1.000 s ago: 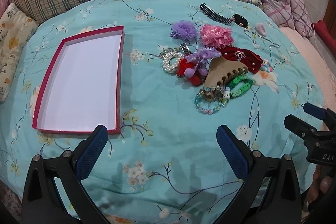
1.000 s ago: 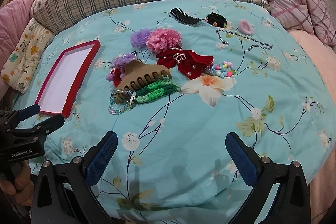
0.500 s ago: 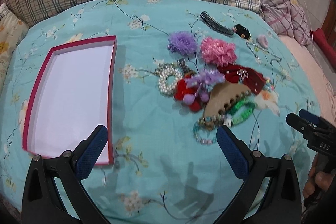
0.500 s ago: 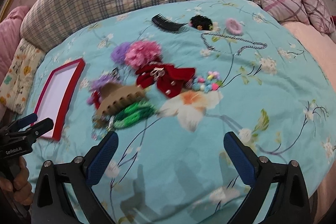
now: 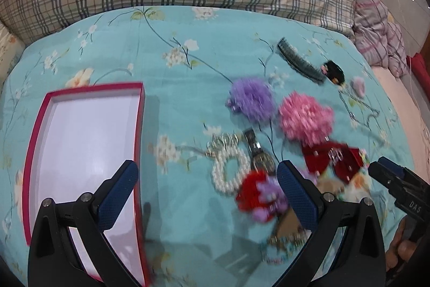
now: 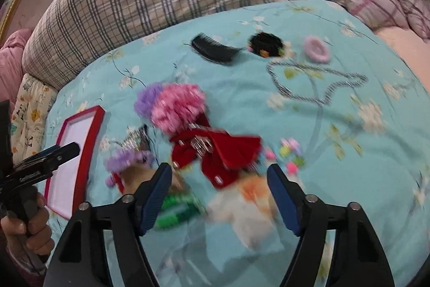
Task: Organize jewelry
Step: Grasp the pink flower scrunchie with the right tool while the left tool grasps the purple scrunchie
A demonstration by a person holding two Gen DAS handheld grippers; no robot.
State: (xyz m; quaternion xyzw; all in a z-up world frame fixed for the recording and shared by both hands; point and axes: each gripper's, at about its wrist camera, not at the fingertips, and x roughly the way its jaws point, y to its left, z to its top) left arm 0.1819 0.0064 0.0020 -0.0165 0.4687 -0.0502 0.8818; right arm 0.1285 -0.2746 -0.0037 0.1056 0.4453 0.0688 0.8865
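The red-rimmed tray lies at the left on the floral bedspread, partly under the left gripper, whose jaws are spread wide and hold nothing. Just right of it sit the pearl bracelet and a blurred heap of hair ornaments. The right gripper hovers wide open and empty above the red bow; the items beneath it are smeared.
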